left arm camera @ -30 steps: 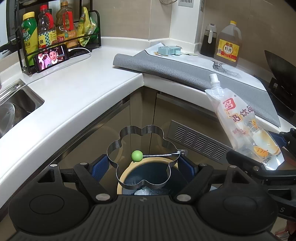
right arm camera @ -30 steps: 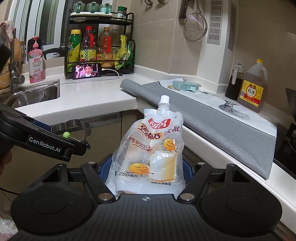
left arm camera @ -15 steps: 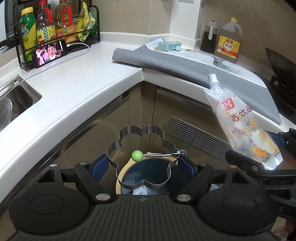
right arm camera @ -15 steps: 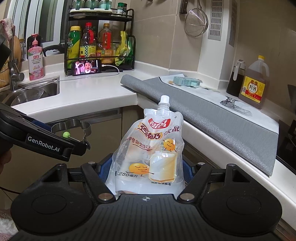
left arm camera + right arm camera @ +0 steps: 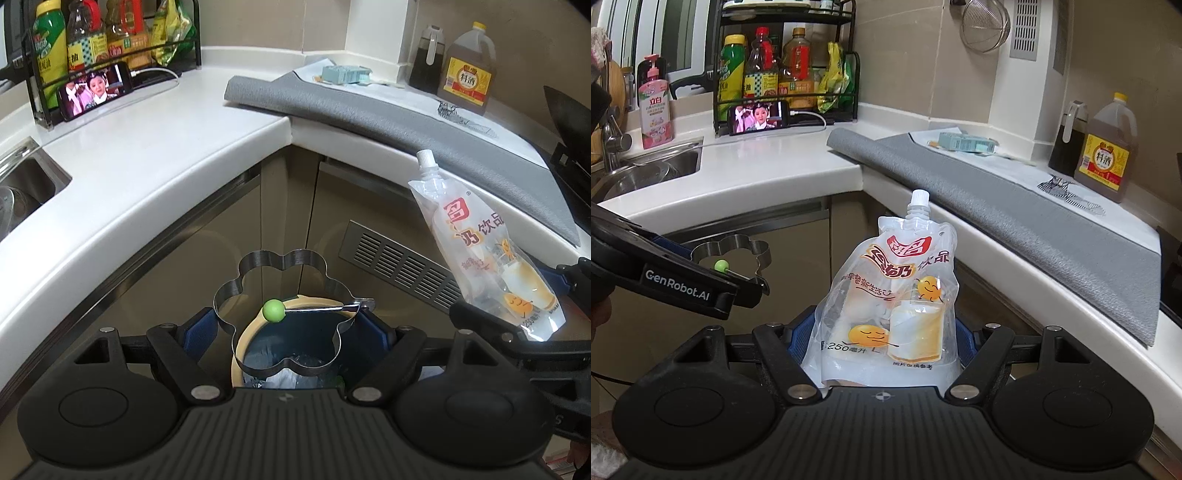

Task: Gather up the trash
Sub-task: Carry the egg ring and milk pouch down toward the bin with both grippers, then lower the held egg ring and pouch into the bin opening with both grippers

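My left gripper is shut on a flower-shaped metal egg ring with a green-knobbed handle. It holds the ring above a round trash bin with a tan rim, lined with a bag and holding crumpled plastic. My right gripper is shut on a clear spouted drink pouch with red lettering, held upright below counter height. The pouch also shows at the right of the left wrist view. The left gripper and ring show at the left of the right wrist view.
A white L-shaped counter wraps the corner, with a grey mat, a blue box, a cooking-wine jug, a bottle rack with a phone and a sink. Cabinet doors and a vent grille stand behind the bin.
Both grippers have dropped and moved forward a little, so the bin shows more inside the ring. Each keeps its hold.
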Available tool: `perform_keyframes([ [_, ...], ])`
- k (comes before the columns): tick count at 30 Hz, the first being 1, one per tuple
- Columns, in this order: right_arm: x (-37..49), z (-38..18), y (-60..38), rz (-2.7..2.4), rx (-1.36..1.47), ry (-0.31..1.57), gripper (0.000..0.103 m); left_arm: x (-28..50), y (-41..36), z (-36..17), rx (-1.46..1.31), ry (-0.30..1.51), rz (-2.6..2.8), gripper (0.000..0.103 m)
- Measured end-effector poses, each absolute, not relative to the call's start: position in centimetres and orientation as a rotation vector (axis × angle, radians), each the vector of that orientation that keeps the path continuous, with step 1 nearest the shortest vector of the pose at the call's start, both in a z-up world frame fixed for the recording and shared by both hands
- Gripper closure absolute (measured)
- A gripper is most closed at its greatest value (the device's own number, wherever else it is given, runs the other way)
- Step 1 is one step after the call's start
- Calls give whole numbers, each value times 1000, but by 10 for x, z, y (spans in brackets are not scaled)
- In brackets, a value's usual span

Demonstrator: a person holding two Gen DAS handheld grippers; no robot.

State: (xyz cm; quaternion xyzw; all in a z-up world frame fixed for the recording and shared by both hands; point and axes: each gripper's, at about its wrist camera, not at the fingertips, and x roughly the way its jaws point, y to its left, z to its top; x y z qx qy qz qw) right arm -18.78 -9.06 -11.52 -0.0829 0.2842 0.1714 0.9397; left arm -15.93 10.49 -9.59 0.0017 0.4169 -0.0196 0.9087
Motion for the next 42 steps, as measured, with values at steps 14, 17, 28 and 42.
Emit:
perform_keyframes([
  [14,-162,-144,-82,400,-201,678,27,-130,103,-130,-12,955,-35,18],
  [17,-154,-154,-80,407,-208,715,27,-122,104,-141,-17,985,-35,18],
  [28,-126,-196,-74,416,-237,849,27,-98,101,-180,1,1069,-31,18],
  [42,-94,-252,-64,415,-206,1019,27,-63,94,-234,2,1210,-37,18],
])
